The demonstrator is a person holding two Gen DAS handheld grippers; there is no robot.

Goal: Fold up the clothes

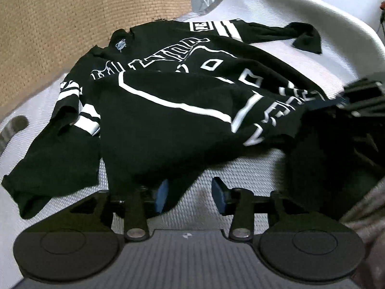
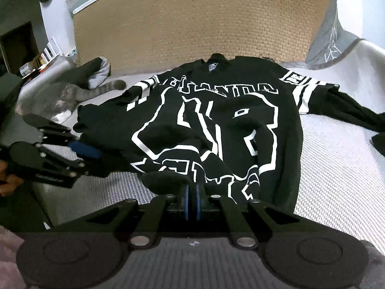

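A black sweatshirt (image 1: 168, 101) with white letters and striped sleeves lies on the white bed cover, collar toward the headboard; it also shows in the right wrist view (image 2: 216, 120). Its lower part is bunched and partly folded up. My left gripper (image 1: 190, 196) is open at the near left hem, the cloth draped over its left pad and nothing pinched. It shows from the side in the right wrist view (image 2: 84, 151). My right gripper (image 2: 191, 200) is shut on the sweatshirt's bottom hem, and shows blurred at the right of the left wrist view (image 1: 349, 103).
A woven tan headboard (image 2: 192, 24) stands behind the sweatshirt. A grey cat (image 2: 72, 96) sits on the bed at the left, its tail near the left sleeve. A grey pillow (image 2: 334, 41) lies at the back right. The white cover (image 2: 336, 168) extends to the right.
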